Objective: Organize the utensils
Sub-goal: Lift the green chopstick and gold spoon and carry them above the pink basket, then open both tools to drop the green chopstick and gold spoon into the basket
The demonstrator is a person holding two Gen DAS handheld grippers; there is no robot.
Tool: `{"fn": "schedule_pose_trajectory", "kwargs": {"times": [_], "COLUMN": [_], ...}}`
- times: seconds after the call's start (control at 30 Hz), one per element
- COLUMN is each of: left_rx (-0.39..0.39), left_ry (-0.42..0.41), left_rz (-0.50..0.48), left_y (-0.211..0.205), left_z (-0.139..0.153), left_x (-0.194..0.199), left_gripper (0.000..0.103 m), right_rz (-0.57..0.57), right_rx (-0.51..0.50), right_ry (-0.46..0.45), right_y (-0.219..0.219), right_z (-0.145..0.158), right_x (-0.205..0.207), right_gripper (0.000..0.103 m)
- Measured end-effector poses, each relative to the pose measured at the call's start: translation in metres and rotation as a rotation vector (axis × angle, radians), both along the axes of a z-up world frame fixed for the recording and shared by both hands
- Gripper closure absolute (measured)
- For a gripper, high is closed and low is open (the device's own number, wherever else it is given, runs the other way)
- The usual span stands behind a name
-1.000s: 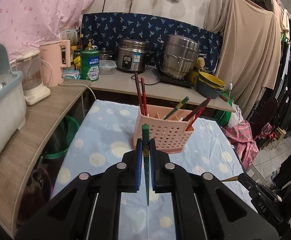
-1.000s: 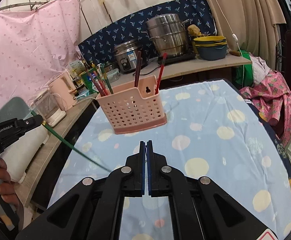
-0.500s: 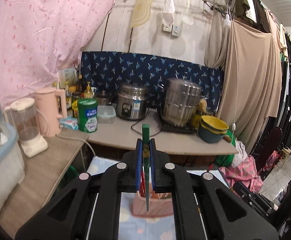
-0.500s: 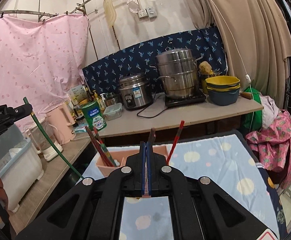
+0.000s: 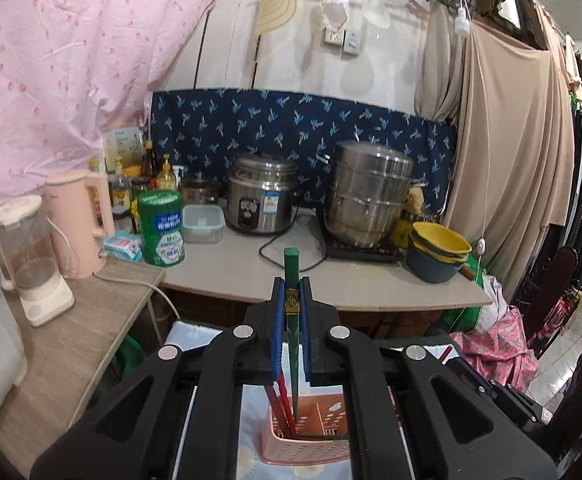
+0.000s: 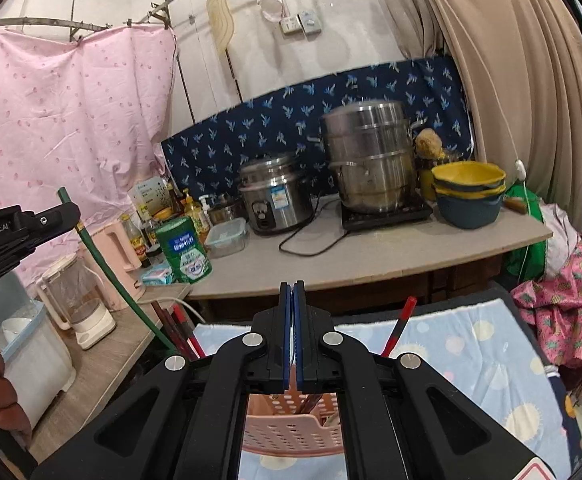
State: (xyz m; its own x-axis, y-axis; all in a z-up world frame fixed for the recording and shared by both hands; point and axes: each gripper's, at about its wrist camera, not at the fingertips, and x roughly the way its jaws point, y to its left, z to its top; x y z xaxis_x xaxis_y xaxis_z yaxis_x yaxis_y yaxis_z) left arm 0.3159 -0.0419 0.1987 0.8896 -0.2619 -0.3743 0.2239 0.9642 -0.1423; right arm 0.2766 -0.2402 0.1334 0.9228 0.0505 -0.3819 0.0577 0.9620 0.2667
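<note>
My left gripper [image 5: 291,296] is shut on a green chopstick [image 5: 291,268]. It holds the stick nearly upright, with the lower tip inside the pink perforated utensil basket [image 5: 305,446]. Red and brown chopsticks [image 5: 279,400] stand in that basket. In the right wrist view the left gripper [image 6: 57,212] is at the far left with the green chopstick [image 6: 115,276] slanting down toward the basket [image 6: 291,428]. My right gripper [image 6: 292,292] is shut and empty, just above the basket. A red chopstick [image 6: 401,322] leans out beside it.
The basket stands on a blue spotted tablecloth [image 6: 471,352]. Behind is a counter [image 5: 371,284] with a rice cooker [image 5: 261,208], a steel steamer pot [image 5: 369,192], stacked bowls [image 5: 437,254], a green tin [image 5: 161,226], a pink kettle [image 5: 81,220] and a blender [image 5: 31,264].
Both grippers have risen and tilted, so the basket has dropped low in both views. The green chopstick's tip has gone from above the cloth into the basket.
</note>
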Motion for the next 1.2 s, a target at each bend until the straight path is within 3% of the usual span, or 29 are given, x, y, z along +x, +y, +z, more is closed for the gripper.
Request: {"fn": "schedule_pose_trajectory", "kwargs": {"times": [0.17,0.43,0.5,0.63,0.77,0.97,1.1,1.2], "left_rx": [0.003,-0.001,0.01,0.015,0.022,0.037,0.052,0.074], "left_ry": [0.063,0.099,0.103,0.115,0.115,0.112,0.104,0.101], "left_rz": [-0.001,-0.012,-0.01,-0.003,0.0,0.001,0.013,0.012], "left_y": [-0.002,-0.006,-0.007,-0.008,-0.008,-0.009,-0.009,-0.01], "left_z": [-0.025,-0.037,-0.039,-0.042,-0.043,-0.043,-0.045,-0.05], "left_x": [0.011,0.01,0.008,0.005,-0.004,-0.022,-0.04,-0.055], "left_gripper": [0.096,0.095,0.094,0.081,0.075,0.068,0.05,0.049], "right_rz": [0.016,0.032,0.021,0.012,0.007,-0.003,0.003,0.0], "right_rx": [-0.008,0.003,-0.002,0.01,0.015,0.019,-0.009,-0.026], "right_ry": [0.047,0.084,0.081,0.072,0.063,0.053,0.07,0.079], "right_y": [0.01,0.014,0.014,0.012,0.01,0.011,0.018,0.02], "right_z": [-0.021,-0.037,-0.037,-0.035,-0.031,-0.028,-0.029,-0.03], "right_x": [0.006,0.01,0.007,-0.002,-0.011,-0.031,-0.047,-0.062], "right_gripper": [0.101,0.1,0.092,0.082,0.079,0.062,0.061,0.055]}}
